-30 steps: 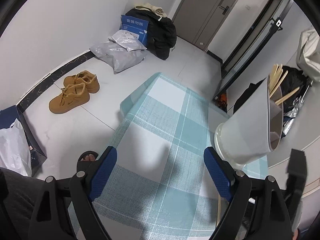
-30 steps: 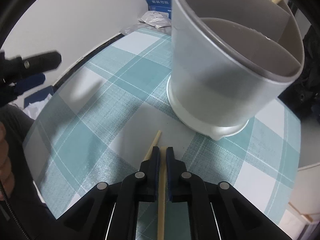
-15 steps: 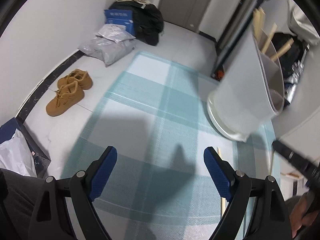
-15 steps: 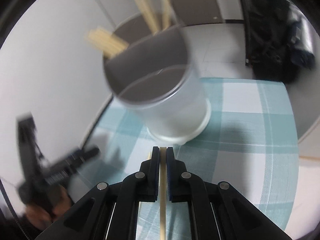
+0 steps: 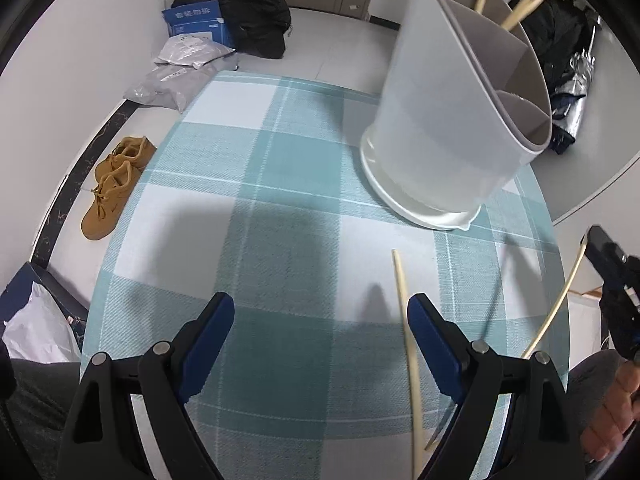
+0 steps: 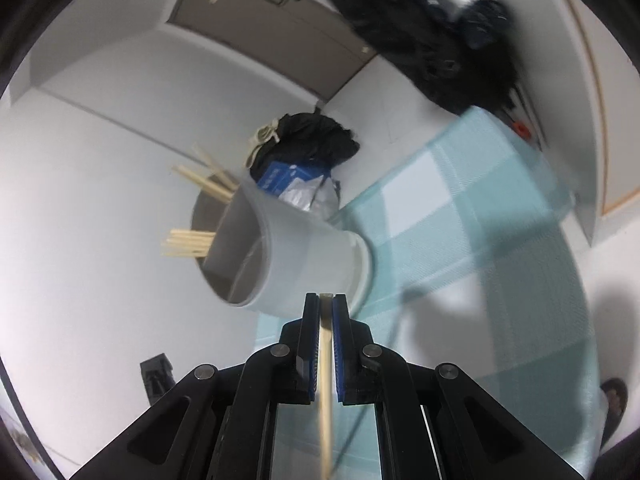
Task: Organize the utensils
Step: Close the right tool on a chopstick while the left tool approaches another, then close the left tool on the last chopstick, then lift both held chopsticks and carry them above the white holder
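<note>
The right gripper (image 6: pixel 326 300) is clamped on one chopstick (image 6: pixel 325 344), lifted off the tabletop (image 5: pixel 280 184) and tilted; pinched near one end, it could pivot or slip and miss the holder (image 5: pixel 452 120) at the far right corner. The left gripper (image 5: pixel 320 340) hangs wide open and empty over the near edge, just beside a second chopstick (image 5: pixel 404 304), which it might knock off.

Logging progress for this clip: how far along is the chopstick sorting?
Done: several wooden chopsticks already stand in the divided grey utensil holder. In hand: the right gripper is shut on one pale chopstick, lifted off the table. Left: another chopstick lies on the checked tablecloth by the open left gripper.
</note>
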Motion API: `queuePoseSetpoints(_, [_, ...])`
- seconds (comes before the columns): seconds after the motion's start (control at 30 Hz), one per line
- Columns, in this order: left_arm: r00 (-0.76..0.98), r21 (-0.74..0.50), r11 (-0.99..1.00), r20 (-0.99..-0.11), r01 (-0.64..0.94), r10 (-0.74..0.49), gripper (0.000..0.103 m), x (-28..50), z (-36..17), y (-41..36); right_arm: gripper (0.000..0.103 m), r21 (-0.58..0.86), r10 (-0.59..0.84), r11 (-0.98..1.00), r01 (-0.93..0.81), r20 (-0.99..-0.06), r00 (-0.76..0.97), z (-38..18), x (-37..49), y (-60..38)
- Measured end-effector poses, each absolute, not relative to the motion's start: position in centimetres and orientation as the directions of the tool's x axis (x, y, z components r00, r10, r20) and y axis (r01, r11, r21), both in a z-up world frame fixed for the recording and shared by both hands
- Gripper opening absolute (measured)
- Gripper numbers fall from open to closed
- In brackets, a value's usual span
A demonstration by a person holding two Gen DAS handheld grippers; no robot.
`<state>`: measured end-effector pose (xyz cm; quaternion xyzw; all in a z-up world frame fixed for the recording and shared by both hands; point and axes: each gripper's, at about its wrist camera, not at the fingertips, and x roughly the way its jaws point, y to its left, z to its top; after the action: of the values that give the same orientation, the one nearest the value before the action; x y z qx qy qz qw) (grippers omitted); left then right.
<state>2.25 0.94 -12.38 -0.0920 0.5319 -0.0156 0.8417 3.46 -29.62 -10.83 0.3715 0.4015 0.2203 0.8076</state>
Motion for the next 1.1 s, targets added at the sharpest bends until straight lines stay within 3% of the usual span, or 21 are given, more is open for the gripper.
queuePoseSetpoints(0.3, [0.34,-0.101,0.994,-0.937,-0.032,-0.084,0.084,4.0,-13.6,-2.1,0.006,0.77,0.627,0.636,-0.051,-0.477,0.616,-11.9,3.1,-31.8])
queuePoseSetpoints(0.5, [0.305,-0.033,0.999,-0.952,-0.041,-0.019,0.059,4.5,-13.8,-3.4,0.006,0.749,0.619,0.659,-0.069,-0.489,0.615,-12.0,3.0,-31.7])
queuePoseSetpoints(0.67, [0.292,-0.05,0.998,-0.956,-0.042,-0.036,0.022,4.6,-13.4,-4.8,0.006,0.724,0.61,0.683,-0.09,-0.499,0.615,-11.8,3.0,-31.4])
queuePoseSetpoints(0.77, [0.294,-0.107,0.994,-0.951,-0.032,-0.093,0.008,4.7,-13.4,-5.0,0.006,0.714,0.61,0.692,-0.105,-0.501,0.614,-11.6,3.0,-31.2])
queuePoseSetpoints(0.87, [0.305,-0.084,0.996,-0.95,-0.034,-0.069,0.002,4.6,-13.5,-5.2,0.006,0.709,0.613,0.694,-0.12,-0.495,0.616,-11.4,2.8,-31.3])
queuePoseSetpoints(1.1, [0.331,-0.114,0.993,-0.939,-0.029,-0.098,0.0,3.7,-13.1,-4.8,0.006,0.685,0.597,0.716,-0.139,-0.497,0.629,-10.7,2.2,-31.4])
